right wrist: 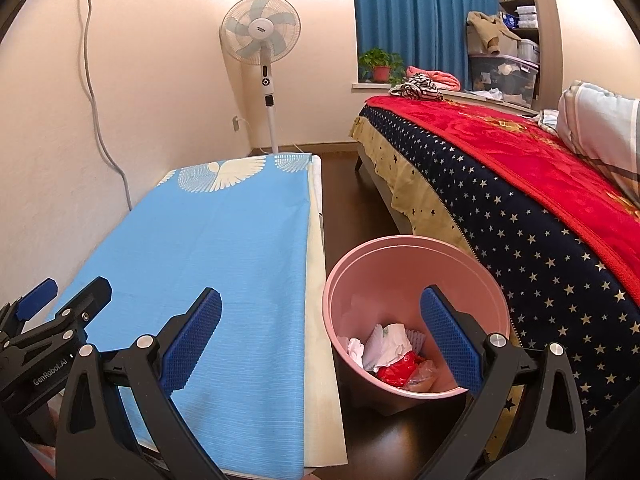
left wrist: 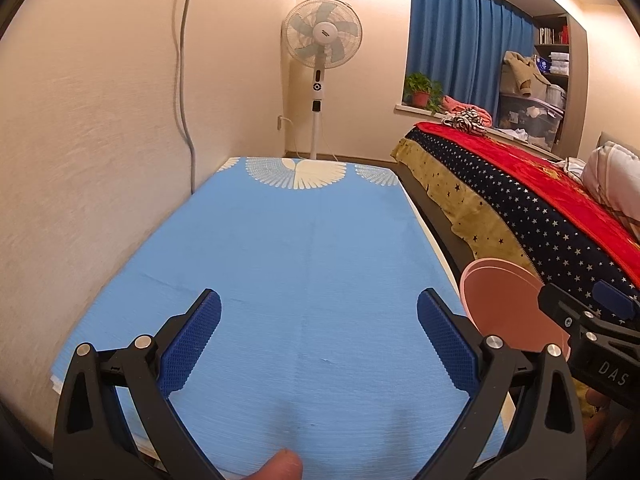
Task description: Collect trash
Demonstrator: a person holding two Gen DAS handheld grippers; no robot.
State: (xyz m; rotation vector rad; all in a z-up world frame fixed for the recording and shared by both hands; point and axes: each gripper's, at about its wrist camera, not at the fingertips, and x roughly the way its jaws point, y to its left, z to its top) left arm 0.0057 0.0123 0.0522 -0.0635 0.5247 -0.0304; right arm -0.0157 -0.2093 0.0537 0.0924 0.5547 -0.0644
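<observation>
Left gripper [left wrist: 319,312] spread wide over blue cloth [left wrist: 304,248], holding nothing. Right gripper [right wrist: 320,312] also wide apart, empty, above pink bin [right wrist: 404,256] on floor btwn table & bed [right wrist: 520,184]. Trash [right wrist: 394,354] inside bin; prob. paper, plastic.

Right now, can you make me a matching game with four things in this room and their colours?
Things:
1. bin
2. tablecloth
3. curtain
4. fan

Colours:
A. white with pale blue blades
B. pink
C. deep blue
D. light blue with white wings

Pairs: 1-B, 2-D, 3-C, 4-A
</observation>
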